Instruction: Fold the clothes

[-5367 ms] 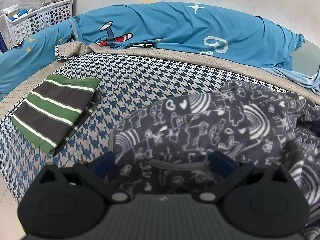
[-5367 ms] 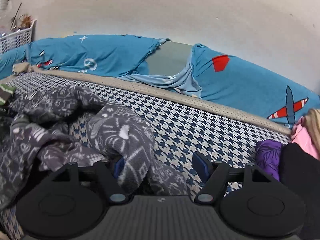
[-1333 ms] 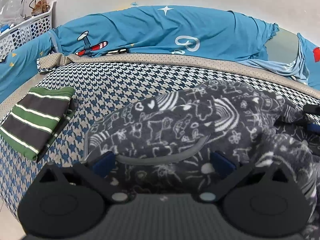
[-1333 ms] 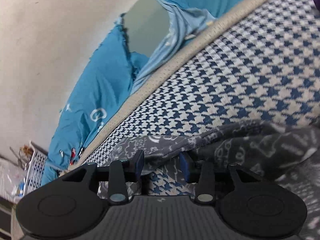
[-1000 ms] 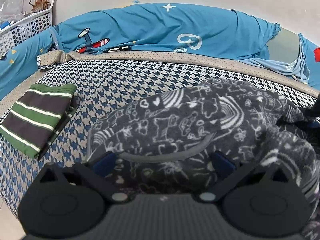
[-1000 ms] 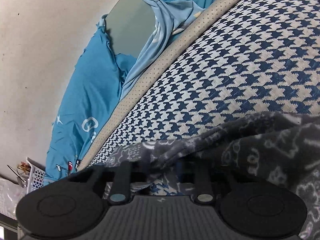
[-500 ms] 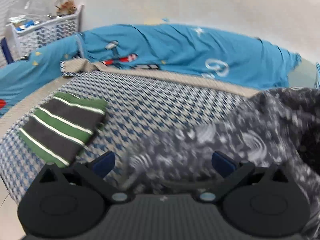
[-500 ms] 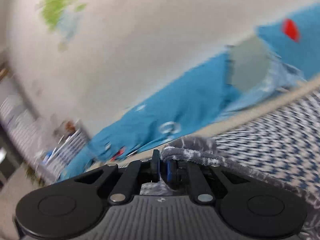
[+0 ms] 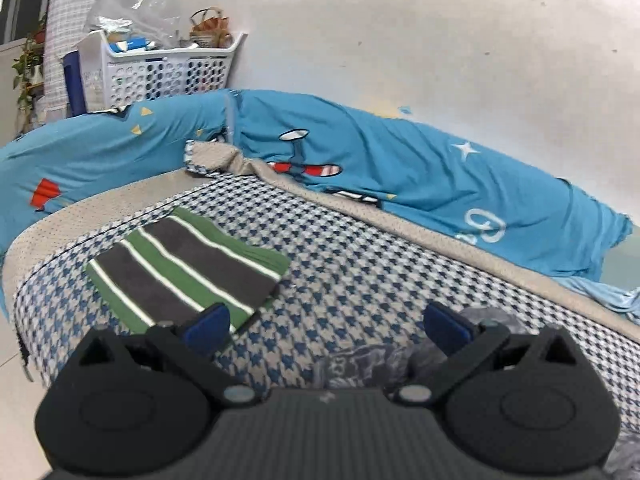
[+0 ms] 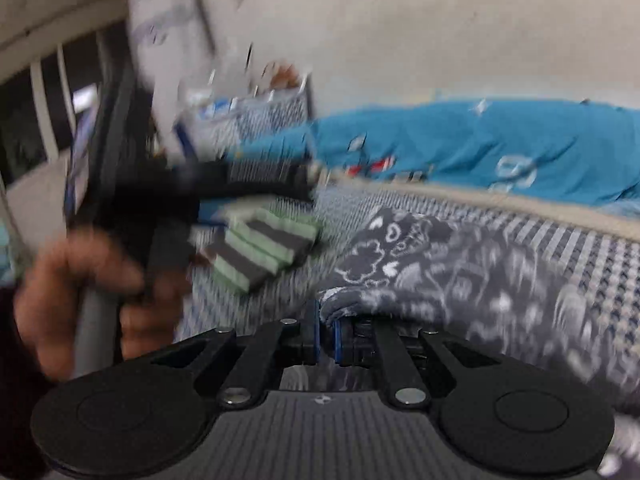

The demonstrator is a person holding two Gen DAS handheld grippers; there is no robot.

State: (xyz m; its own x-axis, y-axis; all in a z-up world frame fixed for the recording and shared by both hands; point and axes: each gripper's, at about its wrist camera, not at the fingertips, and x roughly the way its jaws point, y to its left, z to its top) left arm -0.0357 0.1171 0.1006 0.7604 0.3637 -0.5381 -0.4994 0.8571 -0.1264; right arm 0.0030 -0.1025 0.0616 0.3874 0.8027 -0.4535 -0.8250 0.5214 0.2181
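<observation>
Fleecy dark-grey garment, printed with white doodles, spreads rumpled over the houndstooth bed cover. The right claw pinches its rolled near hem, pads almost together. The left claw gapes wide, gripping nothing, the garment bunched just below it. At far left lies a flat folded green-striped top.

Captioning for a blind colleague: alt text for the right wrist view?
The right gripper is shut on an edge of the dark doodle-print garment over a houndstooth bed cover. A hand holds the other gripper beside a folded striped garment.
</observation>
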